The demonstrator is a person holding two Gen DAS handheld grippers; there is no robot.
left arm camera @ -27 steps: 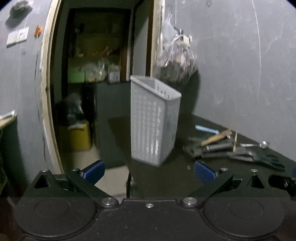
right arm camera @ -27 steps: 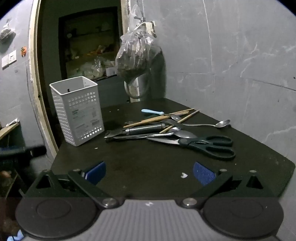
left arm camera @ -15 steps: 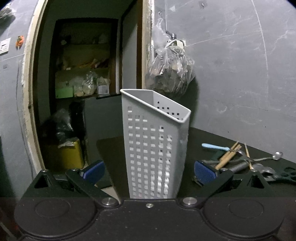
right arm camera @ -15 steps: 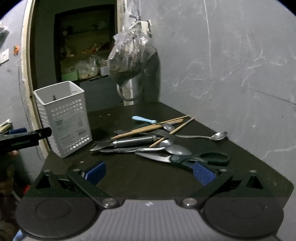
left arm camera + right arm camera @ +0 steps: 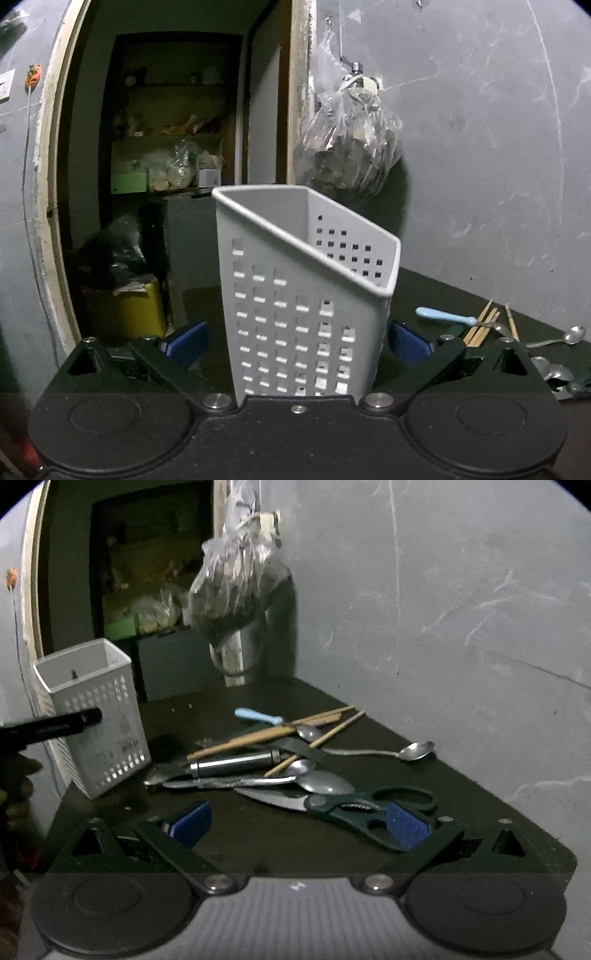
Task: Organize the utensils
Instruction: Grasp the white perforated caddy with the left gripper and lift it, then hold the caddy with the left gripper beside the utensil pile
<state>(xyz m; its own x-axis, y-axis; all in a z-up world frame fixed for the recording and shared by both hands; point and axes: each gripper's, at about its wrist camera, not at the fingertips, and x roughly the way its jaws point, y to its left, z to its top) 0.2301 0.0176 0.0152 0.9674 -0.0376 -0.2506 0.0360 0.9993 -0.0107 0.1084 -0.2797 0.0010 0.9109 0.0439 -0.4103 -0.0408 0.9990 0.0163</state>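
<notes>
A white perforated utensil basket (image 5: pixel 306 295) stands upright on the dark table, between the open fingers of my left gripper (image 5: pixel 297 338); I cannot tell if the blue pads touch it. It also shows at the left of the right wrist view (image 5: pixel 96 716), with the left gripper's finger (image 5: pixel 55 725) in front of it. My right gripper (image 5: pixel 297 821) is open and empty, low over the table, with its right pad over the dark-handled scissors (image 5: pixel 343 805). Behind lie spoons (image 5: pixel 413 751), wooden chopsticks (image 5: pixel 273 733), a metal-handled tool (image 5: pixel 229 764) and a light blue handle (image 5: pixel 255 716).
A plastic bag (image 5: pixel 236 587) hangs on the grey wall behind the table. An open doorway with cluttered shelves (image 5: pixel 166 158) lies to the left. The table (image 5: pixel 480 805) ends at the front right corner and along the left, just past the basket.
My left gripper has closed in on the basket, which now sits between its fingers. My right gripper has moved forward to the scissors.
</notes>
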